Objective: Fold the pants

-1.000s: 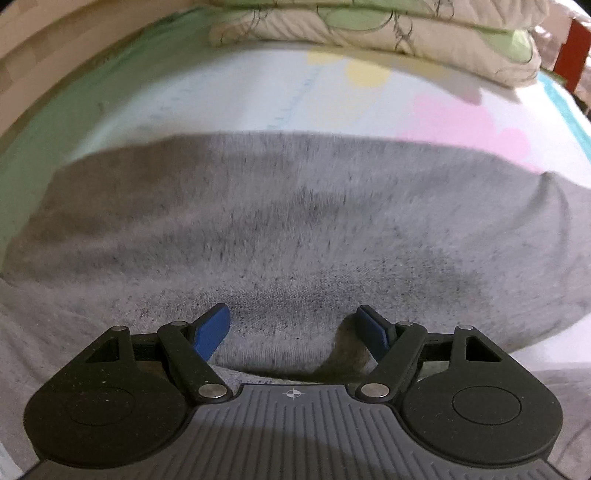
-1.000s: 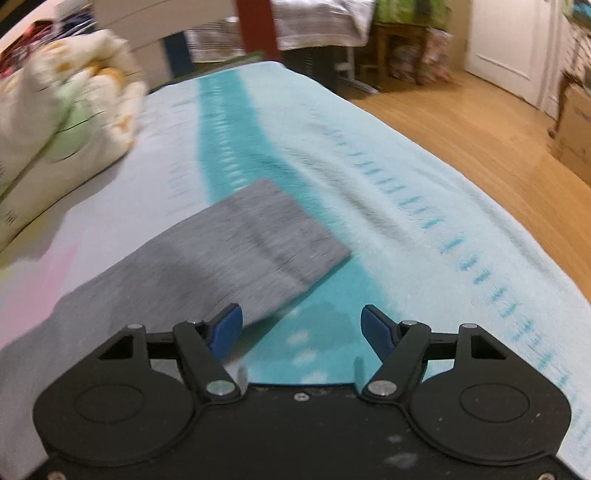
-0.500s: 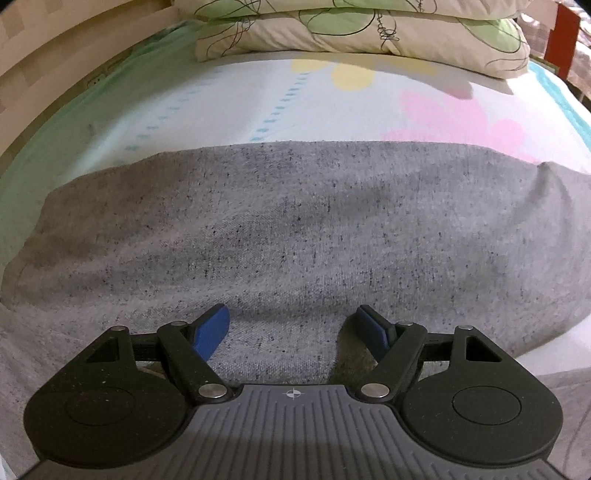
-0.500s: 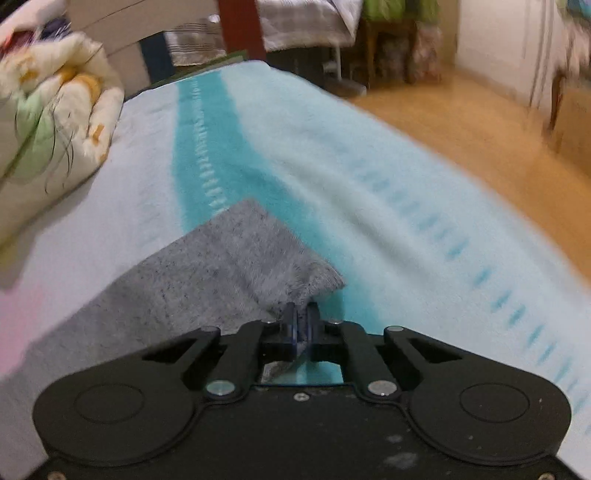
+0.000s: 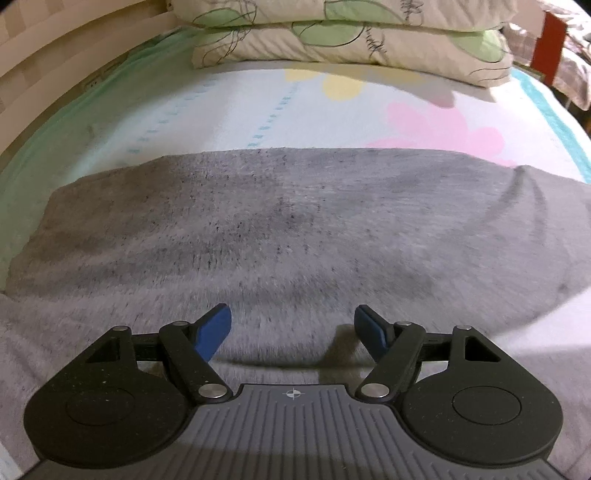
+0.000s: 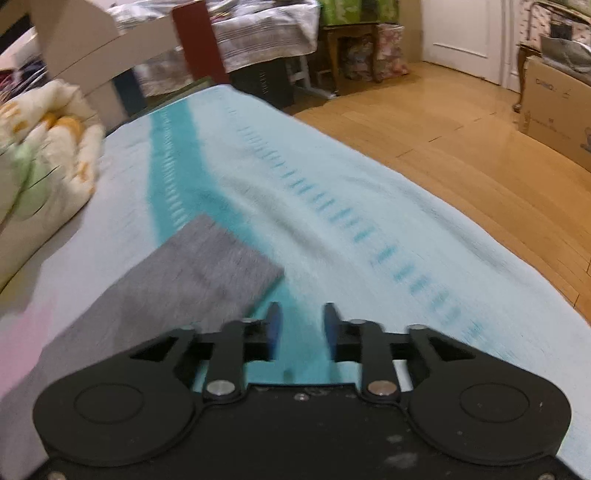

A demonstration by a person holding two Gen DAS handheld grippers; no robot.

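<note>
**A:** Pants (image 5: 295,221), grey and knit, lie spread flat across the bed (image 5: 221,107), a wide band of cloth filling most of your left camera's view. Where are your tongs against them?

**B:** Your left gripper (image 5: 292,328) sits low over the near part of the cloth, its blue fingers (image 5: 212,330) spread wide apart with grey fabric showing between them; nothing is pinched.

**A:** And on the other side?

**B:** In your right view, one leg end (image 6: 207,266) of the pants lies flat on the teal stripe of the sheet, its cut edge ahead and to the left of your right gripper (image 6: 302,326). Those fingers stand a narrow gap apart over bare sheet, just beside the cloth's edge, holding nothing.

**A:** What lies around it all?

**B:** Floral pillows (image 5: 351,33) are stacked at the far end of the bed. Wooden floor (image 6: 461,147) runs along the bed's right side, with a cardboard box (image 6: 554,107) near the wall.
</note>
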